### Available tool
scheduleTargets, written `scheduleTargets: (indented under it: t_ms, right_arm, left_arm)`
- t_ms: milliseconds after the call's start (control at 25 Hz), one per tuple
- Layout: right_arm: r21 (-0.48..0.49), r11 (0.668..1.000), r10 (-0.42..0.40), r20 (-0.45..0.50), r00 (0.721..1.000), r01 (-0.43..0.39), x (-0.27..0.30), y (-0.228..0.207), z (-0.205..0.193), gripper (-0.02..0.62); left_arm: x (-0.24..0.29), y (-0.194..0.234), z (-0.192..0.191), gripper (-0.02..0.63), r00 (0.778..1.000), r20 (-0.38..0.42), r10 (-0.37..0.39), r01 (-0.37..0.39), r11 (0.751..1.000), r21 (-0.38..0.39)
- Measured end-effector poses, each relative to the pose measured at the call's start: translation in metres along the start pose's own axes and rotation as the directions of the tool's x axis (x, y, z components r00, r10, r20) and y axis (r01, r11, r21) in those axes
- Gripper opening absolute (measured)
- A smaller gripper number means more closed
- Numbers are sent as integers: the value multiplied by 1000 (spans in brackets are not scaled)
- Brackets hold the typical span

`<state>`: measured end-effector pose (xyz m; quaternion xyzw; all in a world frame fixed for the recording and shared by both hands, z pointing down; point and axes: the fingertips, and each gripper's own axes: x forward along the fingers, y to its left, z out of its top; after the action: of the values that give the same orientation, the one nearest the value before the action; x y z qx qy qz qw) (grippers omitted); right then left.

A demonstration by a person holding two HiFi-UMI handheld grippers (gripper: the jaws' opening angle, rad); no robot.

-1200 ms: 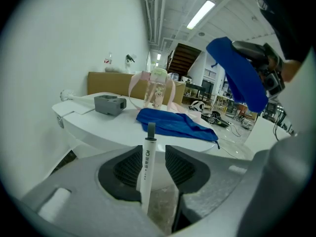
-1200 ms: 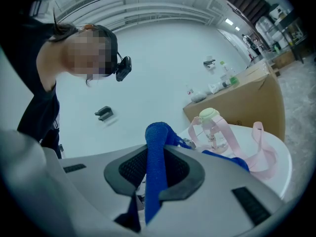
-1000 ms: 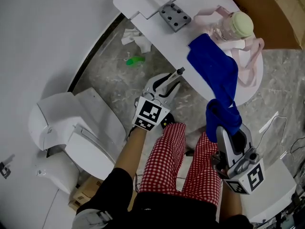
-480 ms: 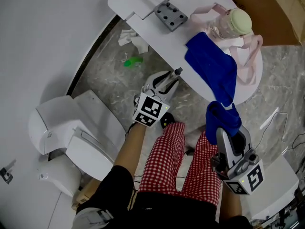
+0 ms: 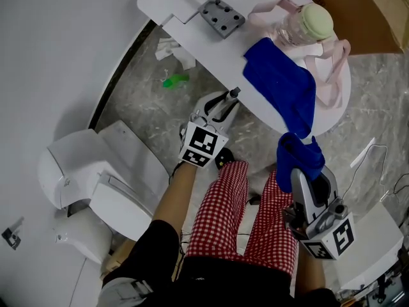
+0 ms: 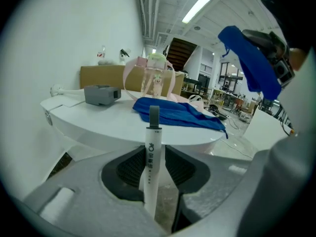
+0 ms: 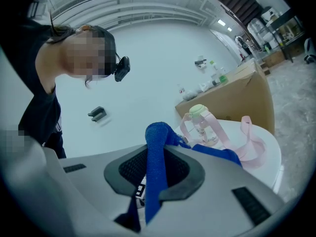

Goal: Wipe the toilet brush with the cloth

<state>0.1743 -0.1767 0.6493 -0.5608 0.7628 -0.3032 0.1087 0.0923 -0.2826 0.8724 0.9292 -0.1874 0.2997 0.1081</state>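
Of the toilet brush (image 6: 152, 149) only the white handle shows. It is clamped between the jaws of the left gripper (image 5: 223, 110), with its long axis pointing toward the table (image 5: 211, 47). The right gripper (image 5: 299, 165), off to its right, pinches the blue cloth (image 5: 284, 88), so the cloth likely must travel leftward.

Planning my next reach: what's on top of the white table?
A grey block, a pink-strapped bottle and the blue cloth, one end held by the right gripper. Anything under the cloth is hidden.
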Motion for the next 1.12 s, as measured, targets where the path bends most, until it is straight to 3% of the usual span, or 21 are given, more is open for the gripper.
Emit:
scheduleTargets:
  t_ms: [320, 1120]
  right_arm:
    - [4, 1000, -11, -13, 1000, 11, -7, -4, -3, 63]
    - [-22, 1000, 17, -23, 1000, -18, 3, 16, 0, 63]
  left_arm:
    - [3, -1, -11, 106, 997, -72, 17, -12, 997, 74]
    - [-58, -1, -15, 98, 996, -55, 72, -69, 996, 55]
